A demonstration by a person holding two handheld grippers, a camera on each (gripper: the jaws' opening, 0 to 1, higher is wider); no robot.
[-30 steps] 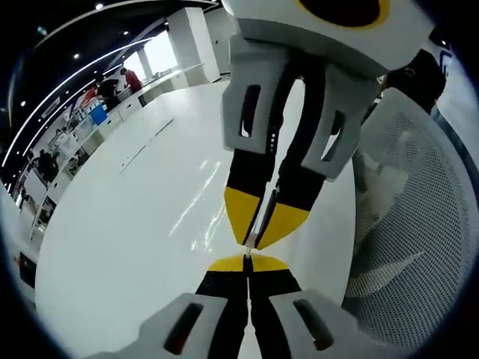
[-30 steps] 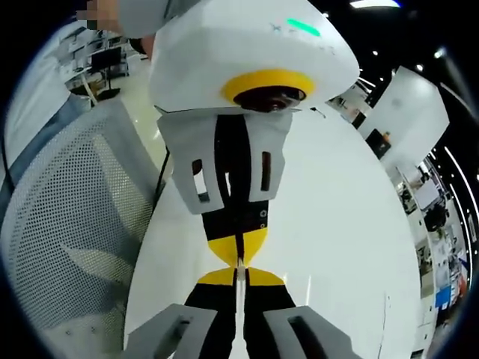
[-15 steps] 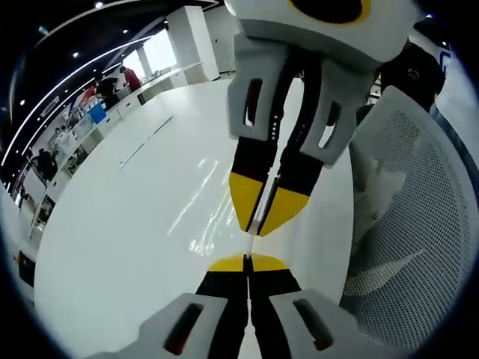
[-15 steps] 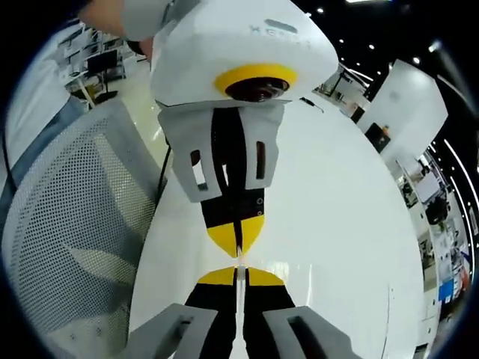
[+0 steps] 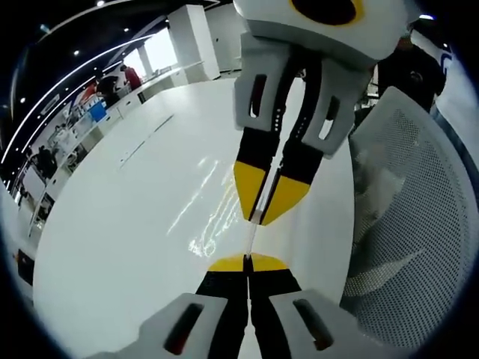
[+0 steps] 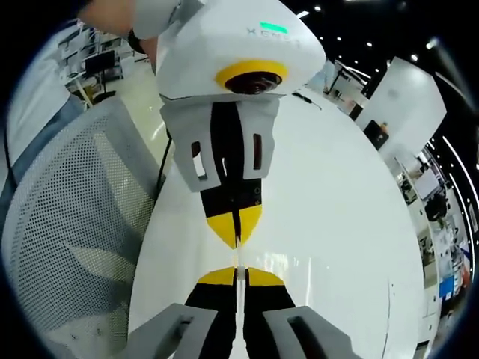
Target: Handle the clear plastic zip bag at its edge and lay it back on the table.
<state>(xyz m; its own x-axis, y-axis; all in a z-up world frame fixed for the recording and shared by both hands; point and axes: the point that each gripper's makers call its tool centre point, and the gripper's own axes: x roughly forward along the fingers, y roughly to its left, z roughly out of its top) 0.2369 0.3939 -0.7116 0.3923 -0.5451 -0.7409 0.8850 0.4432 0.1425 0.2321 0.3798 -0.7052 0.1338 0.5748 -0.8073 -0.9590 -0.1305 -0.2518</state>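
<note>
White table (image 5: pixel 112 247) takes up most of the L gripper view and runs far back to a row of desks w/ people (image 5: pixel 131 77), too small to make out. In the R gripper view the same table (image 6: pixel 337 224) spreads to the right.

White mesh chair (image 5: pixel 419 224) sits just beside the table's near edge, on the right of the L gripper view. In the R gripper view the chair (image 6: pixel 67 224) is on the left, backrest up against that edge.

Both grippers are over the table close to the chair-side edge, tip to tip, w/ a small gap btwn them. L gripper (image 5: pixel 247 262): its 2 yellow-tipped jaws are pressed together, no gap visible, w/ a thin clear strip pinched btwn them. It comes down from the top of the R gripper view (image 6: pixel 236 241), tips closed to a point. R gripper (image 6: pixel 237 271): its 2 jaws are likewise clamped tight on the same strip. It enters the L gripper view from the top (image 5: pixel 262 217), jaws closed.

Clear zip bag (image 5: pixel 251 241): 1 edge shows as a thin pale line stretched btwn the 2 sets of tips, above the table near the chair-side edge. In the R gripper view that edge (image 6: pixel 237 256) bridges the short gap. Rest of the film is too clear to trace; some glints on the table just left of the tips, can't tell if bag or reflection.
</note>
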